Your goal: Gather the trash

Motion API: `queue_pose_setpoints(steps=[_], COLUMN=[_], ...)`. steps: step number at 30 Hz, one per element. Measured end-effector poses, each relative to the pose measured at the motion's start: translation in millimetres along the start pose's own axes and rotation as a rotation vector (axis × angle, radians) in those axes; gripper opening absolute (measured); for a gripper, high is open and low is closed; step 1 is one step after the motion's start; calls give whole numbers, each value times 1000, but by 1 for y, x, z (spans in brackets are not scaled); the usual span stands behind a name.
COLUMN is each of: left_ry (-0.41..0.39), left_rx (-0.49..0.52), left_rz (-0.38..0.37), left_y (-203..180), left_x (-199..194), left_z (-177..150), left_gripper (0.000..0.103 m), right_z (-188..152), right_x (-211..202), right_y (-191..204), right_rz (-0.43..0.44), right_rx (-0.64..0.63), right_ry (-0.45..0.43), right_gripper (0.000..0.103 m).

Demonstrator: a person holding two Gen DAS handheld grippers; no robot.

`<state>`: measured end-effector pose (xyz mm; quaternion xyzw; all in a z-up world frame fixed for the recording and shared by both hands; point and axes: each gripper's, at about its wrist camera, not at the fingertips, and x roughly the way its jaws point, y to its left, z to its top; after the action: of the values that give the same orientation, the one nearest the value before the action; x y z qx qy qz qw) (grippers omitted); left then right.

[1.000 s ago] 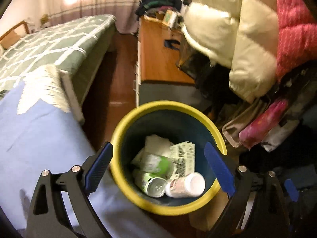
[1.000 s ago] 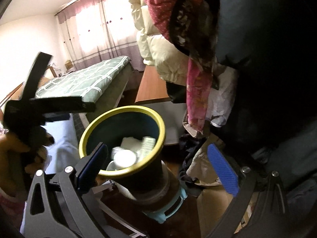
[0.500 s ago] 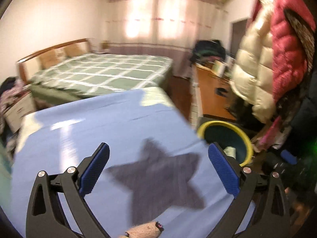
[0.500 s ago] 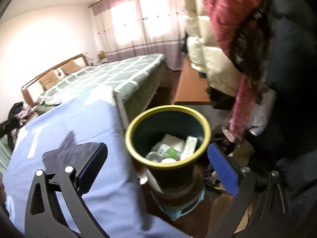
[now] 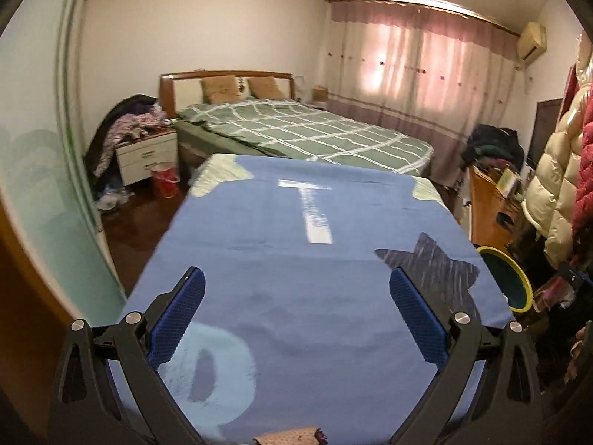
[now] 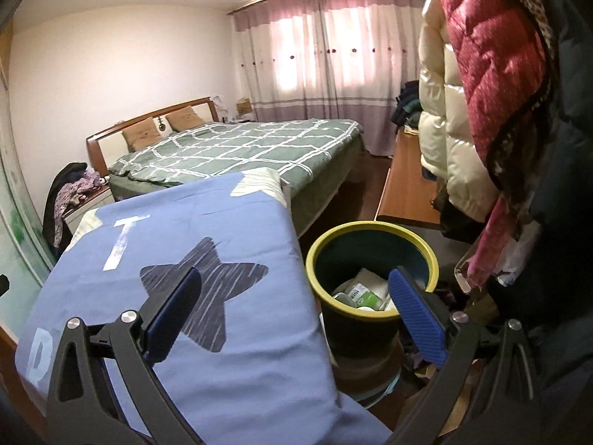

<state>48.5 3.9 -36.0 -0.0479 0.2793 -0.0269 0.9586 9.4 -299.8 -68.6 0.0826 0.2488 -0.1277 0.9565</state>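
Left gripper (image 5: 296, 315) spread, empty, over blue sheet (image 5: 296, 241). Right gripper (image 6: 294, 309) spread, empty; its right finger hides part of bin (image 6: 370, 230) trash (image 6: 361, 289), labels unreadable.

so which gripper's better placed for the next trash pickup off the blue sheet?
Left, probably. The left gripper is open over the blue sheet; the right gripper, also open, straddles the sheet's edge and the bin.

Blue cloth (image 5: 296, 278) near, with dark grey streaked star (image 6: 207, 289) and white letter T (image 6: 120, 241). Bin (image 6: 370, 256): yellow rim, dark teal inside. Far bed cover (image 5: 315, 129): green, white grid. Curtains (image 6: 326, 55): pink-mauve. Right: cream coat (image 6: 448, 111), red jacket (image 6: 496, 55).
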Motion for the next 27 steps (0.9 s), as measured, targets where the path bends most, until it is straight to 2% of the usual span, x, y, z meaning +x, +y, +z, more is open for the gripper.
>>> queue_pose_setpoints(steps=[3, 10, 27], left_ry=[-3, -10, 6], left_rx=[-21, -24, -6], left_rz=[-17, -8, -12], left_y=[7, 10, -8], left_x=[-12, -22, -14], left_z=[-6, -8, -6], left_gripper=[98, 98, 98], right_z=[-1, 3, 4], right_x=[-9, -17, -16], right_y=[6, 19, 23], right_rz=[15, 35, 45], right_rx=[-6, -28, -29], right_ry=[-12, -28, -23], right_gripper=[96, 96, 96])
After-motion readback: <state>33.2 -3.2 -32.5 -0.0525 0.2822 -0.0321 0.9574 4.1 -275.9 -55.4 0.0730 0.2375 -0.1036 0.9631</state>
